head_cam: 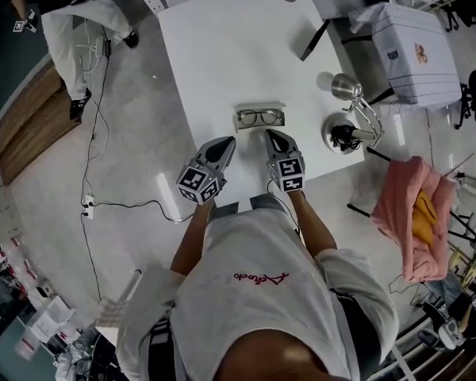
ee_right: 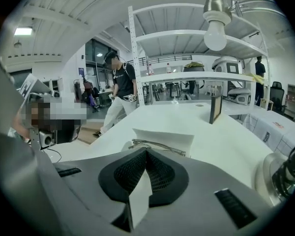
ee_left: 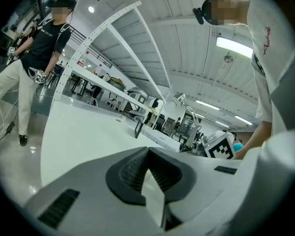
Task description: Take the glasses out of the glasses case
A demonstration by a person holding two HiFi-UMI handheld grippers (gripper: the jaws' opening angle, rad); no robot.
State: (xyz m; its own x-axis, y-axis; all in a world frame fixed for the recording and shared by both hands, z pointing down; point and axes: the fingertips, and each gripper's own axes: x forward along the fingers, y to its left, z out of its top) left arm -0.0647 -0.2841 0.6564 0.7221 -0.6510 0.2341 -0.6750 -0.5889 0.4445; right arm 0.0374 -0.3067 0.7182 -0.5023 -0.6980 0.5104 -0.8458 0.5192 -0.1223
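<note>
Head view shows a white table [head_cam: 238,46] at frame centre, where the left gripper [head_cam: 225,143] and right gripper [head_cam: 272,136], jaws together and empty, sit just below the open glasses case [head_cam: 260,108]; the glasses [head_cam: 259,118] lie inside, so removal seems not yet begun.

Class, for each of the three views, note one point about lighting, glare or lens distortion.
Head view: the white table is bright, with a glare patch by its near-left edge, and its edges bow. Left gripper view: a ceiling strip light blows out; the shelf rack bends. Right gripper view: black vignette in the corners; the glasses look fairly sharp.
</note>
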